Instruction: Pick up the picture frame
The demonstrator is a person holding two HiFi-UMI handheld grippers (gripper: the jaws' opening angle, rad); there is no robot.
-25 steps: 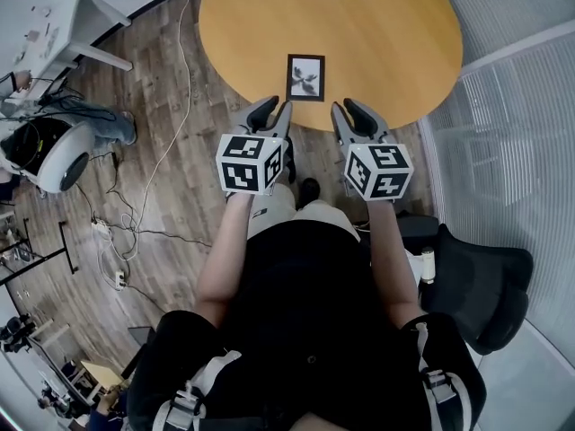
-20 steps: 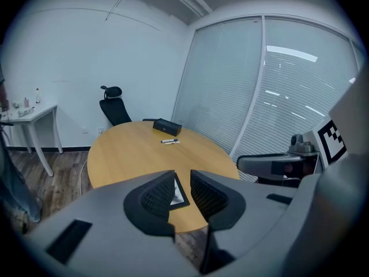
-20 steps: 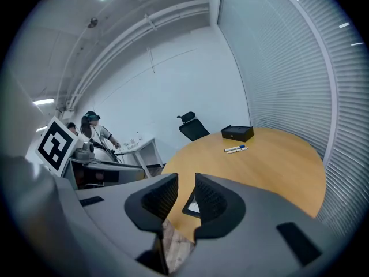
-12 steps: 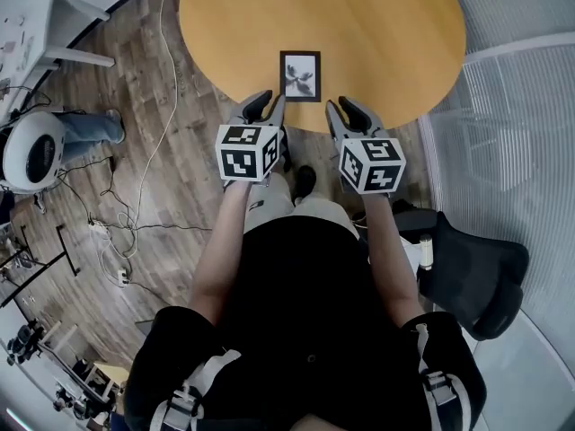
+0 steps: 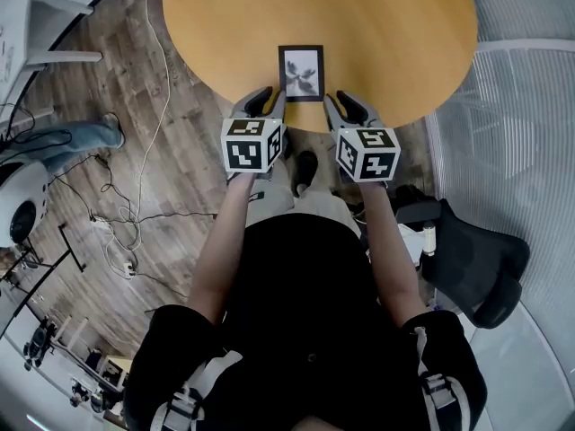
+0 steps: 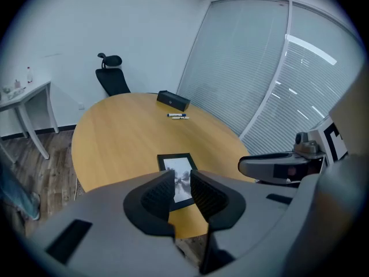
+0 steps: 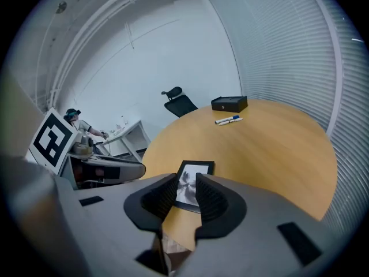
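A person stands at the near edge of a round wooden bench (image 5: 386,34), bare forearms stretched forward, a tool in each hand; each tool carries a cube with square markers; a black office chair (image 5: 476,272) stands at the person's right, and cables (image 5: 117,214) trail over the plank floor at the left. The left tool (image 5: 268,100) and the right tool (image 5: 344,104) hang side by side over the bench's near rim, both tilted downward; the left tool's jaws stand a little apart with nothing gripped; the right tool's jaws are opening, and nothing is between them either. The picture frame (image 5: 301,73) lies flat on the bench just beyond the two tools and on the line between them, near the rim, touched by neither; it has a black border round a pale grey print. In the left gripper view the frame (image 6: 176,161) shows through the gap of that tool's jaws, lying ahead of them; the right gripper view shows it (image 7: 196,169) the same way. Well beyond, two marker pens (image 6: 177,116) and a small black box (image 6: 173,100) rest toward the bench's far side; another black chair (image 6: 112,79) stands behind it against a white wall.
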